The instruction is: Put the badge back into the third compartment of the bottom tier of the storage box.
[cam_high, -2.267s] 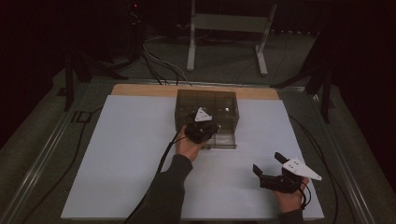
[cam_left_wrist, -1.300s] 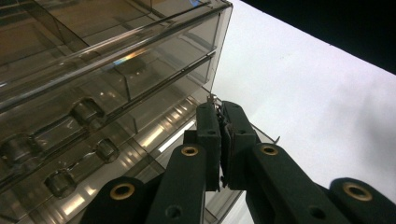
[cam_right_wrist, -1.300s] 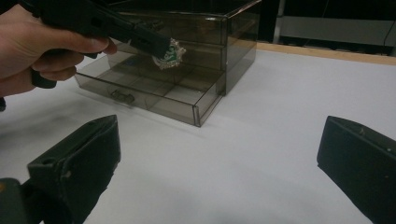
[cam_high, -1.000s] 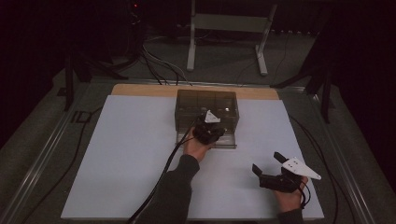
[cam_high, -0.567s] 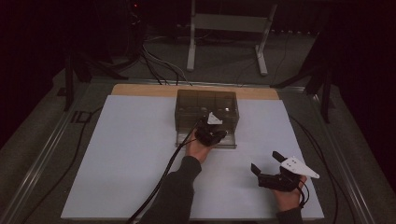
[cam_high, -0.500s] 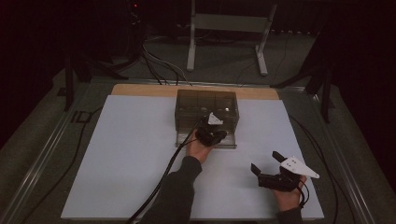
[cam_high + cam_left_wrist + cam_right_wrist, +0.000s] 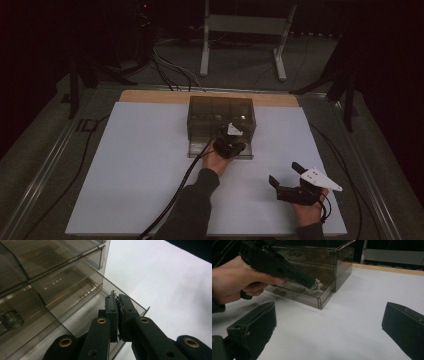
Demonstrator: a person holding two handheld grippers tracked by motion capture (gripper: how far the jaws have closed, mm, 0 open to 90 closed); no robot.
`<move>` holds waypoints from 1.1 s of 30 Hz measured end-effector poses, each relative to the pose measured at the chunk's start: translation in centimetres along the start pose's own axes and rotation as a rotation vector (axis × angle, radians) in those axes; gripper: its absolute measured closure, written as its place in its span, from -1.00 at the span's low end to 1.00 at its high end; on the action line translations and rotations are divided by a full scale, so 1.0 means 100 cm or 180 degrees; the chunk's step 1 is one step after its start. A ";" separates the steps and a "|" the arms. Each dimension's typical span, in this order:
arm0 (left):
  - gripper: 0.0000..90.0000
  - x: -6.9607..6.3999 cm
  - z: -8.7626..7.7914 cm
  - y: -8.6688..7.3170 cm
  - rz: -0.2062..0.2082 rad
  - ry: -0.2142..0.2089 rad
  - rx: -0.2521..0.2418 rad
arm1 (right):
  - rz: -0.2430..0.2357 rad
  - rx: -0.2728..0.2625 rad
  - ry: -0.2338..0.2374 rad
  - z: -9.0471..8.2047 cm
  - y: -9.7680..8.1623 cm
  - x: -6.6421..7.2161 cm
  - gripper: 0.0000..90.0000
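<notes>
A smoky see-through drawer box (image 7: pixel 221 114) stands at the middle of the white table, and its bottom drawer (image 7: pixel 322 296) is pulled out. My left gripper (image 7: pixel 234 143) hovers over that drawer's right front corner. It is shut (image 7: pixel 117 296) on a small silver and green ornament (image 7: pixel 315 287), whose metal tip (image 7: pixel 114 292) pokes out between the pads. My right gripper (image 7: pixel 285 172) rests low at the table's near right, open (image 7: pixel 329 307) with nothing between its jaws.
The closed upper drawers hold small shiny pieces (image 7: pixel 218 118). Another small piece (image 7: pixel 278 292) lies in the open drawer. A white sheet (image 7: pixel 140 165) covers the table, with a wooden strip (image 7: pixel 150 96) at the far edge. Cables (image 7: pixel 175 200) trail off the near side.
My left gripper has shifted a little to the right along the box front, the ornament still in it. The right gripper has stayed where it was.
</notes>
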State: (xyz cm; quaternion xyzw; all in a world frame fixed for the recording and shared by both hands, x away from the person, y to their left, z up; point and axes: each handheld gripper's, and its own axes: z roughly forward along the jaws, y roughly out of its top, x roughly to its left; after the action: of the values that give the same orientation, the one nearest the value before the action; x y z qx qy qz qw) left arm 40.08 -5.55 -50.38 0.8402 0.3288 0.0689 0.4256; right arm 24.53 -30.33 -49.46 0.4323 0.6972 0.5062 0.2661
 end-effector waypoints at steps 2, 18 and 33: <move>0.96 0.000 0.002 -0.001 -0.0010 0.0006 0.0019 | -0.0002 0.0000 -0.0001 0.000 0.000 0.000 -1.00; -0.19 0.001 -0.013 -0.004 -0.0115 0.0381 -0.0251 | 0.0014 0.0000 -0.0004 -0.001 0.000 0.000 -1.00; -0.96 0.014 -0.069 -0.007 -0.0110 0.0523 -0.0480 | -0.0002 0.0011 0.0005 0.000 0.000 0.001 -1.00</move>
State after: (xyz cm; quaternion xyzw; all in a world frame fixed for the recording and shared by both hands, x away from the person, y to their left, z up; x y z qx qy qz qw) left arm 38.09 0.25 -46.83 0.7916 0.3708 0.1547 0.4603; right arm 24.46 -30.20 -49.45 0.4320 0.6984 0.5053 0.2650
